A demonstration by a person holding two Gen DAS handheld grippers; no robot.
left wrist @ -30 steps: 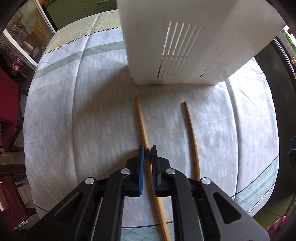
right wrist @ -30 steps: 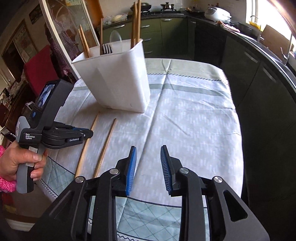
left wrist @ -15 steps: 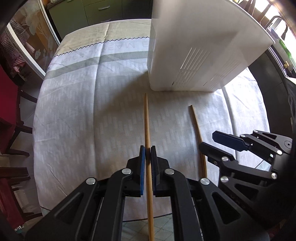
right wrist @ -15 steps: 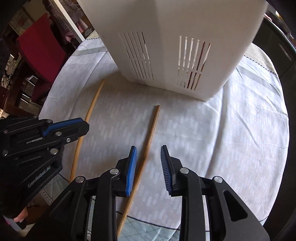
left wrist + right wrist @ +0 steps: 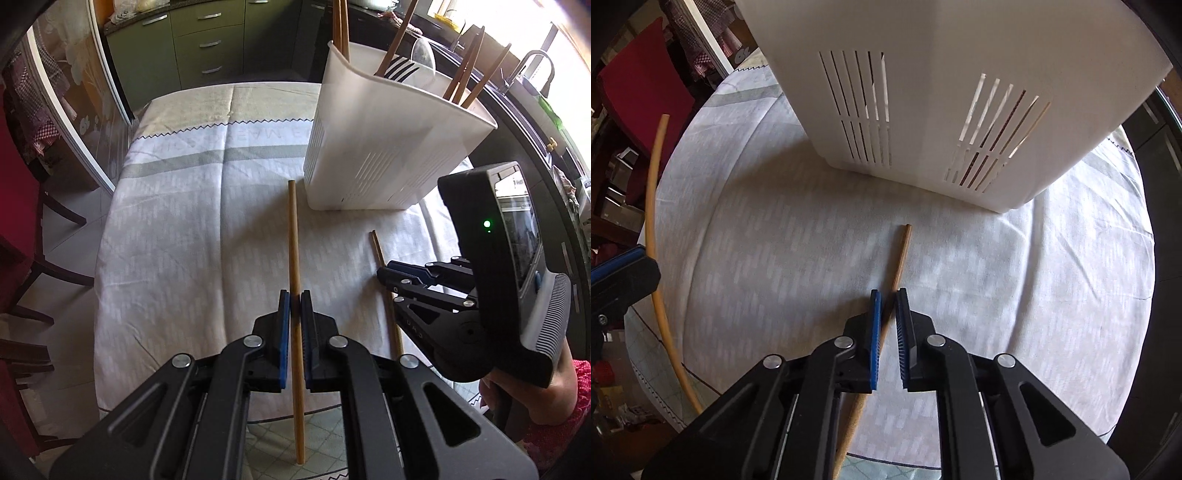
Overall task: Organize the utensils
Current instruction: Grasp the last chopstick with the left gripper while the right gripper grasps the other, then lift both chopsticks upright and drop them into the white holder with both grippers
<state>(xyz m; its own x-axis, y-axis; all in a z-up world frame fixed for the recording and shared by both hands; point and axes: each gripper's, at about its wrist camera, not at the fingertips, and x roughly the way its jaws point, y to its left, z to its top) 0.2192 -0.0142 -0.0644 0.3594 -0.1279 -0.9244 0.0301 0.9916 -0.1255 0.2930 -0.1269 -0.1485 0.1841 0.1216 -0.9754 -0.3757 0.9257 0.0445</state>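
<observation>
A light wooden chopstick [image 5: 293, 229] is clamped in my left gripper [image 5: 294, 295], which is shut on it and holds it above the tablecloth [image 5: 184, 240]; it also shows at the left of the right wrist view as a chopstick [image 5: 652, 184]. A darker chopstick [image 5: 901, 254] lies on the cloth, and my right gripper [image 5: 888, 293] is closing its jaws around it, pads against its sides. The white slotted utensil holder [image 5: 369, 147] stands just beyond, with chopsticks, a fork and a spoon inside.
A red chair [image 5: 14, 206] stands off the table's left side and green cabinets [image 5: 207, 48] are behind. The person's hand [image 5: 554, 387] grips the right tool. The table's near edge runs just below both grippers.
My left gripper has risen with the light chopstick, bringing the holder's top into view. My right gripper swung in over the dark chopstick, came down, and narrowed its jaws onto it.
</observation>
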